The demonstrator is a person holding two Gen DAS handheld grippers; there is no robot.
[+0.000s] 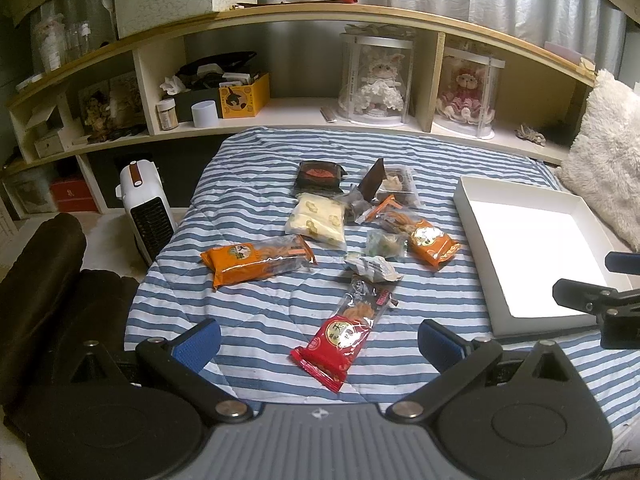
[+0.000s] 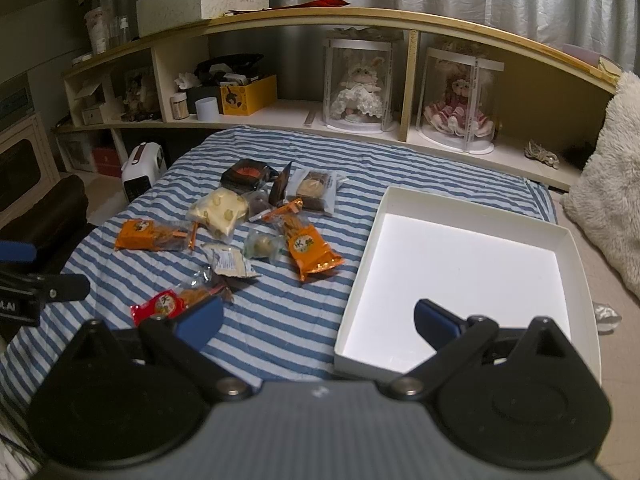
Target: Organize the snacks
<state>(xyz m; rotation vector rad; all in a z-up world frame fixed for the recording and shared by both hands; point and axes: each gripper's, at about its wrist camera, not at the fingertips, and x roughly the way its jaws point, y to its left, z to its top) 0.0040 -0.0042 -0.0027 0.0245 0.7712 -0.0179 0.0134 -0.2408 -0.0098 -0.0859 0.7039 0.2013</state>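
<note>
Snacks lie scattered in a loose heap on the blue-and-white striped quilt (image 1: pixel 256 320) of the bed, none of them yet in the white box (image 2: pixel 576 264) that sits open and bare on the quilt to their right, presumably set there as the place to gather them. Nearest the left gripper (image 1: pixel 320 342) is the red packet (image 1: pixel 344 344), lying flat and lengthwise between its blue-padded fingers (image 1: pixel 198 344), which are spread wide and hold nothing; that spread looks like readiness to close on the packet's narrow sides. Beyond it sit a crumpled white wrapper (image 1: pixel 372 268), a small green sweet (image 1: pixel 386 245), two orange packets (image 1: pixel 256 262) (image 1: pixel 434 245), a pale yellow pouch (image 1: pixel 318 220) and a dark packet with a red centre (image 1: pixel 320 176), some touching or overlapping, so lifting one may drag a neighbour. The right gripper (image 2: pixel 319 320) hangs above the box's near left corner, fingers (image 2: pixel 434 322) likewise wide apart and empty, straddling the box wall and the quilt; I judge it placed there either to steady the box or to take the right-hand orange packet (image 2: pixel 314 254), which lies just beside the box's left wall. A white heater (image 1: pixel 146 216) stands on the floor at the bed's left edge, and the shelf (image 1: pixel 280 112) behind holds two cased dolls (image 1: pixel 378 80), well apart from the work
</note>
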